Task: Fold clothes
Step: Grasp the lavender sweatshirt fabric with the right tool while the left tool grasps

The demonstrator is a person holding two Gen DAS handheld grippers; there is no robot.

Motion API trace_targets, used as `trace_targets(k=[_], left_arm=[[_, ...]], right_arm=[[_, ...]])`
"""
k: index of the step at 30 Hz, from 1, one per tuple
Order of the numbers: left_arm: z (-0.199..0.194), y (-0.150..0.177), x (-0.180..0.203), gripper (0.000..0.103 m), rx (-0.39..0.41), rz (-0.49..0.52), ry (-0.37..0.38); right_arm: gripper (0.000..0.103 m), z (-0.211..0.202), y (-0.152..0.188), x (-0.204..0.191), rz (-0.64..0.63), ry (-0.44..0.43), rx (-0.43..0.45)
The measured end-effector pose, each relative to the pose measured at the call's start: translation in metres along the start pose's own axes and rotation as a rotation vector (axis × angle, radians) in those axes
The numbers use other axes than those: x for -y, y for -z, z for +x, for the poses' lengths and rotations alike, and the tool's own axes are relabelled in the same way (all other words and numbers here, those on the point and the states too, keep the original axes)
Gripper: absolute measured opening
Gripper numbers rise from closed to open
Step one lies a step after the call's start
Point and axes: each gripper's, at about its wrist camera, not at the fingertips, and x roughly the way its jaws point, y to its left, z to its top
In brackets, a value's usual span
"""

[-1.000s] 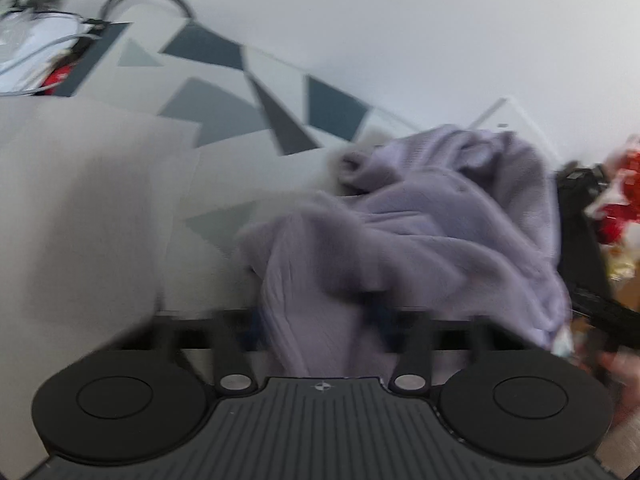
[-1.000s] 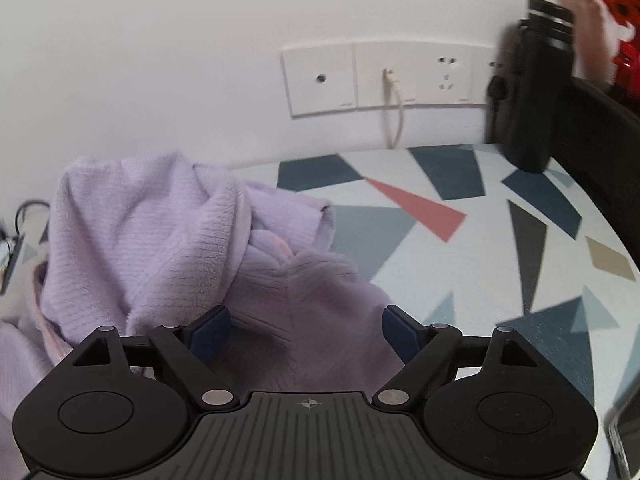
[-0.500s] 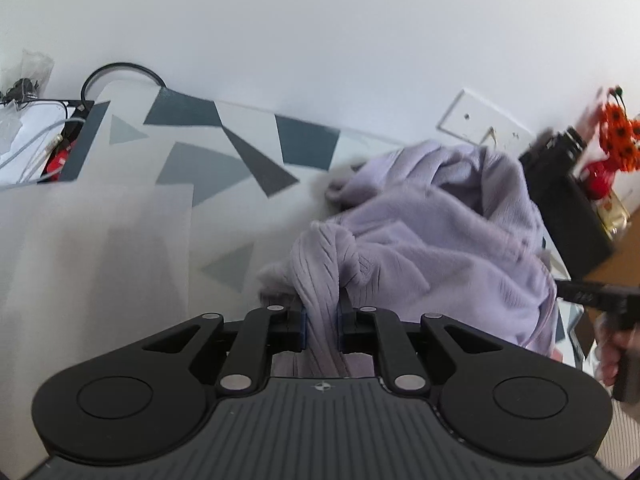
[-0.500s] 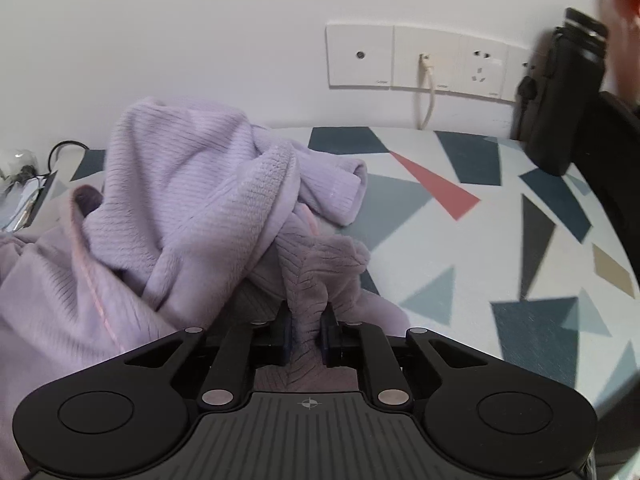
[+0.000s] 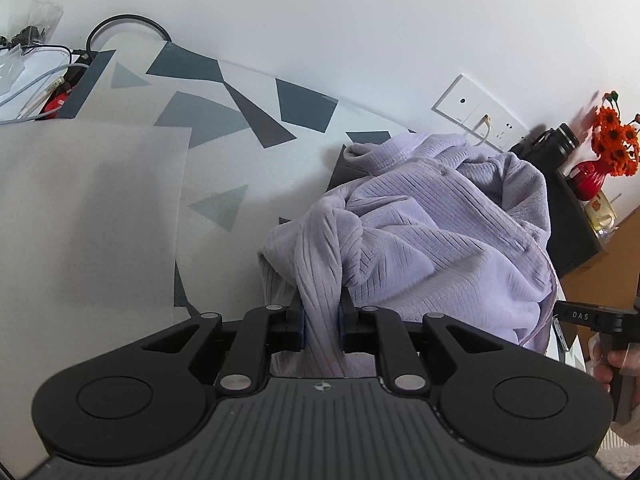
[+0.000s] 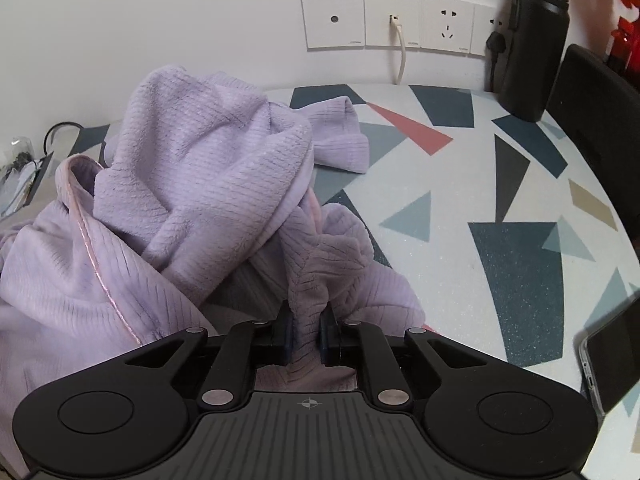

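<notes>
Crumpled and unfolded on the triangle-patterned counter (image 6: pixel 500 184) below the wall sockets (image 6: pixel 394 20): lilac ribbed fleece garment (image 6: pixel 208 168), one bunched ridge pinched in the nearly closed jaws of each of left gripper (image 5: pixel 320 330) and right gripper (image 6: pixel 306 336); all flattening and folding left.

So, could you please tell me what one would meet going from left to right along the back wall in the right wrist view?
Black cable loop → purple garment → wall sockets → black bottle → dark chair back.
</notes>
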Motion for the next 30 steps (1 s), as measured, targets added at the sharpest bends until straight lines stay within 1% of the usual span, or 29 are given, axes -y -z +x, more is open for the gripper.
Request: trace_targets(k=[10, 17, 23, 30], left_arm=[[0.000, 0.002, -0.001, 0.016, 0.006, 0.002, -0.004], [0.002, 0.003, 0.002, 0.016, 0.004, 0.019, -0.022], [0.006, 0.005, 0.004, 0.016, 0.012, 0.002, -0.042], [0.000, 0.011, 0.005, 0.016, 0.025, -0.009, -0.043]], right_arm=[[0.011, -0.001, -0.002, -0.013, -0.042, 0.045, -0.009], [0.011, -0.002, 0.000, -0.013, -0.042, 0.044, -0.016], [0.011, -0.002, 0.001, -0.013, -0.044, 0.042, -0.024], [0.011, -0.011, 0.003, -0.015, -0.057, 0.030, -0.028]])
